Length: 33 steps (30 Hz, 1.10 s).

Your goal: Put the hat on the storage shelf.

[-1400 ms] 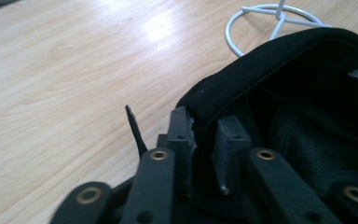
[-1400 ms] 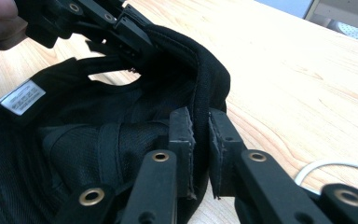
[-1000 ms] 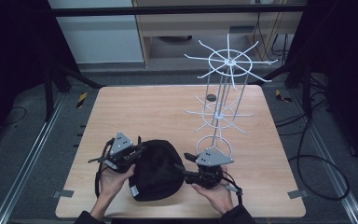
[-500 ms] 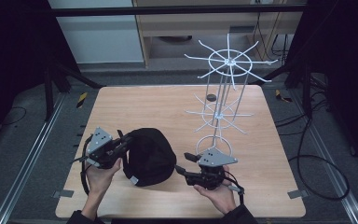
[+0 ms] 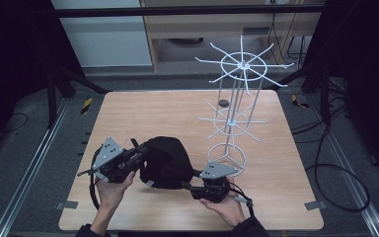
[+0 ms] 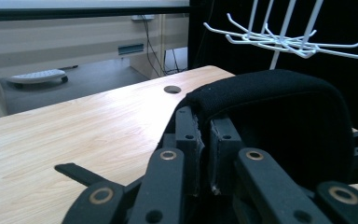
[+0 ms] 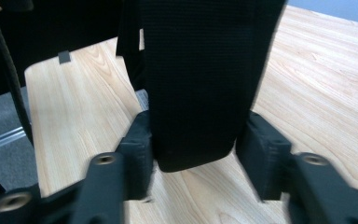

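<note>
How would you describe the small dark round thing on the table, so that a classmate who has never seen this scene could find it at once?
Start at the wooden table and find the tall white wire rack near its far right. Just left of the rack's posts, near the far edge, lies a small dark round spot. Unlike the big black cap near the person, it is tiny, flat and lies untouched.

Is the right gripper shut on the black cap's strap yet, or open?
Open. In the right gripper view the jaws stand apart on both sides of the black strap, with a gap on its right. The right gripper hasn't clamped it.
</note>
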Motion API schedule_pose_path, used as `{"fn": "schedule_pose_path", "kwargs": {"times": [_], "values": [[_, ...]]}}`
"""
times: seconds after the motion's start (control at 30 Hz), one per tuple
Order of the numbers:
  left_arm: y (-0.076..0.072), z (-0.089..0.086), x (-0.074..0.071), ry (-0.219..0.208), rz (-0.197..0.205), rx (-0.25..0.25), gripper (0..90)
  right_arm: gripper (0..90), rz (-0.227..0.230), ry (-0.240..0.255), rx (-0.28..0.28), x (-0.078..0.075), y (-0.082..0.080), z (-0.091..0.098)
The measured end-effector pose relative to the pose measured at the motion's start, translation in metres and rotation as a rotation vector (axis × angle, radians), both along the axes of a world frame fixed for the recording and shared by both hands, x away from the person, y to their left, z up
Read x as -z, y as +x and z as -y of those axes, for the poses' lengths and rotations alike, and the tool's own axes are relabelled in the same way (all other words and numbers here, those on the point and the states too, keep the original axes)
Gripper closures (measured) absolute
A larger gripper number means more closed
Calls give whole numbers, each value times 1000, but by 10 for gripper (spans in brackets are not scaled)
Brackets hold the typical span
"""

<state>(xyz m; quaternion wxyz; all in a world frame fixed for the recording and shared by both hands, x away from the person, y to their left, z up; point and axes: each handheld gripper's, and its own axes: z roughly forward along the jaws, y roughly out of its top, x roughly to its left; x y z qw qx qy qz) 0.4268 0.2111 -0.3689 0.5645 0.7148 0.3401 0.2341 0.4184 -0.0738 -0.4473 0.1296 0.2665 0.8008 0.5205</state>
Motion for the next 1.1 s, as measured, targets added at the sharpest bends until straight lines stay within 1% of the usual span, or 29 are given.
{"fn": "schedule_pose_path", "kwargs": {"times": [0.07, 0.1, 0.13, 0.23, 0.33, 0.37, 0.4, 0.43, 0.47, 0.5, 0.53, 0.6, 0.67, 0.73, 0.77, 0.8, 0.83, 0.87, 0.9, 0.93, 0.97, 1.1], "values": [[0, 1, 1, -2, 1, 9, 837, 556, 5, -16, 0, 2, 0, 0], [0, 1, 1, -2, 1, 9, 836, 556, 5, -16, 0, 2, 0, 0], [0, 1, 2, -2, 0, 17, 836, 563, 29, -39, 9, 2, -1, -1], [-2, -1, 5, 0, -16, 27, 834, 568, 56, -71, 14, 4, -2, -2], [-8, -3, 12, 28, -37, 37, 831, 568, 66, -103, 8, 7, -3, -2], [-8, -3, 12, 28, -37, 37, 830, 568, 66, -103, 8, 7, -3, -2], [-15, -6, 19, 49, -49, 44, 828, 566, 77, -125, 3, 10, -4, -2], [-15, -6, 19, 49, -49, 44, 828, 566, 83, -133, -1, 11, -5, -2], [-22, -9, 25, 66, -63, 48, 828, 564, 93, -148, -9, 12, -6, -2], [-22, -9, 25, 66, -63, 48, 828, 564, 93, -148, -9, 12, -6, -2], [-28, -11, 29, 84, -72, 49, 829, 562, 113, -163, -20, 13, -7, -4], [-33, -12, 33, 104, -83, 46, 831, 556, 117, -169, -28, 14, -8, -4], [-38, -13, 38, 127, -89, 39, 834, 536, 109, -158, -35, 15, -9, -4], [-43, -15, 42, 137, -99, 35, 836, 495, 52, -113, -44, 16, -8, -2], [-45, -16, 44, 141, -105, 36, 836, 466, 33, -90, -46, 16, -8, 0], [-46, -17, 46, 144, -109, 35, 836, 442, 17, -66, -49, 15, -8, 2], [-46, -17, 46, 144, -109, 35, 836, 442, 17, -66, -49, 15, -8, 2], [-50, -19, 49, 151, -116, 32, 836, 410, -4, -25, -62, 12, -11, 6], [-50, -19, 49, 151, -116, 32, 836, 410, -4, -25, -62, 12, -11, 6], [-52, -20, 50, 152, -122, 31, 836, 373, -15, -2, -75, 9, -14, 9], [-52, -20, 50, 152, -122, 31, 836, 363, -21, 2, -77, 7, -15, 10], [-58, -22, 57, 185, -138, 26, 835, 329, -11, 23, -85, 0, -22, 15]]}}
